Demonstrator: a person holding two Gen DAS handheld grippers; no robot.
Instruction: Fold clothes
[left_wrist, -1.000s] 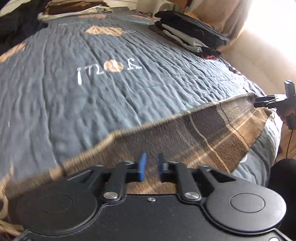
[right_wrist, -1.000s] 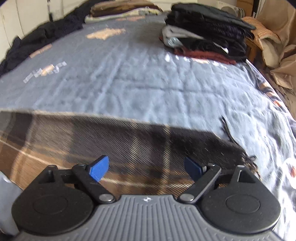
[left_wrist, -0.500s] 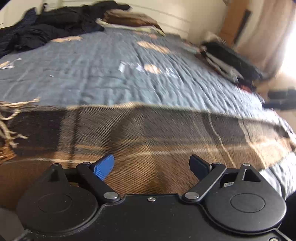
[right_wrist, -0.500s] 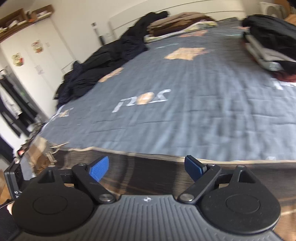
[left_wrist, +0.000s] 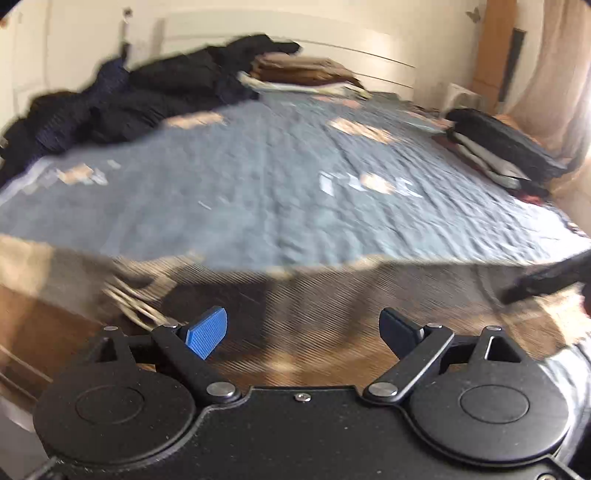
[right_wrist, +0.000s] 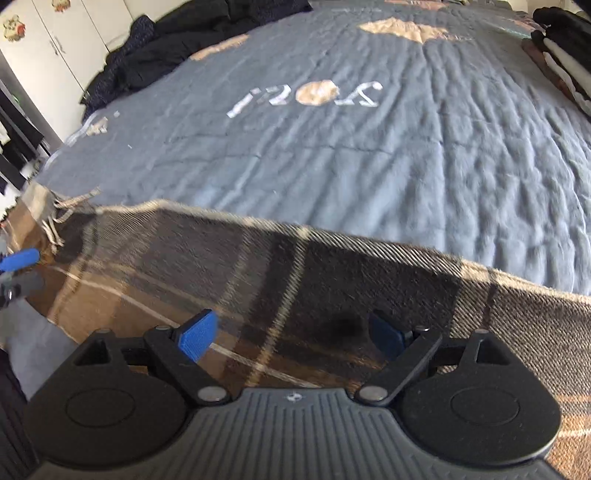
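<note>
Hovering with its jaws spread wide and empty, the left gripper (left_wrist: 303, 330) sits above a brown plaid scarf (left_wrist: 332, 306). A second ago its blue pads were nearly pinched together over the scarf; it has let go. The right gripper (right_wrist: 290, 334), also spread and holding nothing, has swung across toward the scarf's middle. The scarf lies flat as a long band along the near edge of the blue-grey quilt (right_wrist: 369, 155), its fringe (right_wrist: 59, 218) at the left end. Probably one fold is laid down and both grippers are repositioning for the next. Folded clothes (left_wrist: 502, 155) are stacked far right.
</note>
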